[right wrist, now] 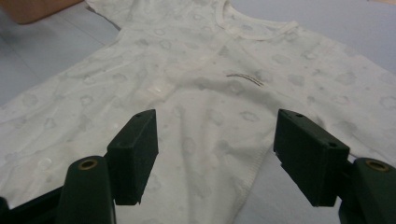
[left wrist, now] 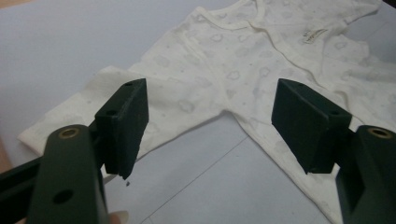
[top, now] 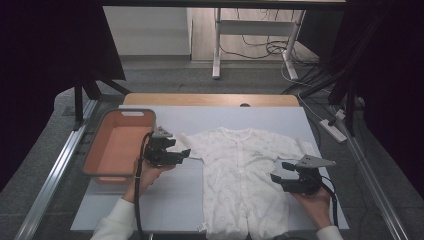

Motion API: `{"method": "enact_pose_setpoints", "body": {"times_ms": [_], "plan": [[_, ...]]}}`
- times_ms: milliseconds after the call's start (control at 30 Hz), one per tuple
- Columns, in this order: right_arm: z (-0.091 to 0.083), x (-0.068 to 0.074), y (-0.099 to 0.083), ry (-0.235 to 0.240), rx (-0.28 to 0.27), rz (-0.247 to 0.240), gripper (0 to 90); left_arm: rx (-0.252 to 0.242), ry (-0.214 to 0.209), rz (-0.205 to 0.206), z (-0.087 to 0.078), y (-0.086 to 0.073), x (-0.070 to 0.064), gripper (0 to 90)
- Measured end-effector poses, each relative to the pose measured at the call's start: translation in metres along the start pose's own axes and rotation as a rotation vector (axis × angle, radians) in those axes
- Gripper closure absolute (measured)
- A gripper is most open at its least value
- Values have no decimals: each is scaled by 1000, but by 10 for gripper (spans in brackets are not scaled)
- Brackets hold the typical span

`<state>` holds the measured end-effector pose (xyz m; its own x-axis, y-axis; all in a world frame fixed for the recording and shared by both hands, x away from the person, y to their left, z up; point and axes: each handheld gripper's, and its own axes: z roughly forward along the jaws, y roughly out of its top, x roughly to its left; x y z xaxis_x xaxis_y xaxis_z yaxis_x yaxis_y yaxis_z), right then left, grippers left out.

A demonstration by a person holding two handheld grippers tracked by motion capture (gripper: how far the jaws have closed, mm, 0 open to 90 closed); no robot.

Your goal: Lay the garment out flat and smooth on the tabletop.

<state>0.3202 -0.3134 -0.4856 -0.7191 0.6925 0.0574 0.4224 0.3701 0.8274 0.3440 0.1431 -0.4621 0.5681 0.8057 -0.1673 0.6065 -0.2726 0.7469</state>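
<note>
- Here, a cream-white patterned cotton baby romper [top: 240,175] lies flat, front up, in the middle of a pale blue-grey sheet-covered table [top: 165,200]; neckline toward the far edge, legs toward the person.
- Romper sleeves spread out to both sides; a row of snaps runs down the front.
- Left gripper [top: 186,153] held in the person's left hand [top: 145,172], hovering just beside the romper's left sleeve; jaws spread wide, nothing between them.
- In the left gripper view [left wrist: 210,121] the sleeve and armpit of the romper [left wrist: 224,60] sit beyond the parted jaws; no contact visible.
- Right gripper [top: 276,171] held in the person's right hand [top: 315,202], over the romper's right side near the waist; jaws released, wide apart, holding nothing.
- In the right gripper view [right wrist: 215,154] the romper's body [right wrist: 210,84] lies under and ahead of the jaws; cannot tell if the tips touch the cloth.
- Salmon-orange rectangular plastic basket with a grey rim [top: 94,145] sits on the table's left side, just beside the left gripper.
- Wood table edge [top: 210,99] shows beyond the sheet.
- Room: grey carpet floor [top: 165,75], white desk legs [top: 217,45] with loose black cables [top: 250,50] at the back, a white power strip [top: 334,129] on the floor at right, dark curtains [top: 45,60] on both sides.
</note>
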Motion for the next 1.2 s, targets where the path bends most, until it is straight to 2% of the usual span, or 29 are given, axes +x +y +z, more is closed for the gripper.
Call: {"method": "enact_pose_setpoints", "body": {"times_ms": [100, 367, 667, 767, 933, 1033, 1100, 1200], "plan": [[0, 1, 0, 15, -2, 1, 309, -2, 8, -1, 2, 2, -2, 279], [4, 4, -3, 3, 25, -22, 308, 12, 23, 11, 11, 7, -2, 274], [6, 2, -5, 1, 34, -19, 309, 28, 31, 9, 22, 10, 1, 273], [7, 2, -5, 2, 36, -16, 310, 37, 30, 11, 26, 11, 3, 269], [6, 1, -2, 6, 15, 8, 310, 33, 23, -14, 30, 12, 12, 270], [5, 0, -1, 6, 6, 15, 310, 47, 30, -4, 33, 13, 14, 269], [6, 1, 0, 5, 10, 8, 310, 46, 32, -13, 35, 14, 13, 267], [8, 4, -1, 7, 21, -9, 310, 77, 38, -17, 42, 14, 12, 253]]}}
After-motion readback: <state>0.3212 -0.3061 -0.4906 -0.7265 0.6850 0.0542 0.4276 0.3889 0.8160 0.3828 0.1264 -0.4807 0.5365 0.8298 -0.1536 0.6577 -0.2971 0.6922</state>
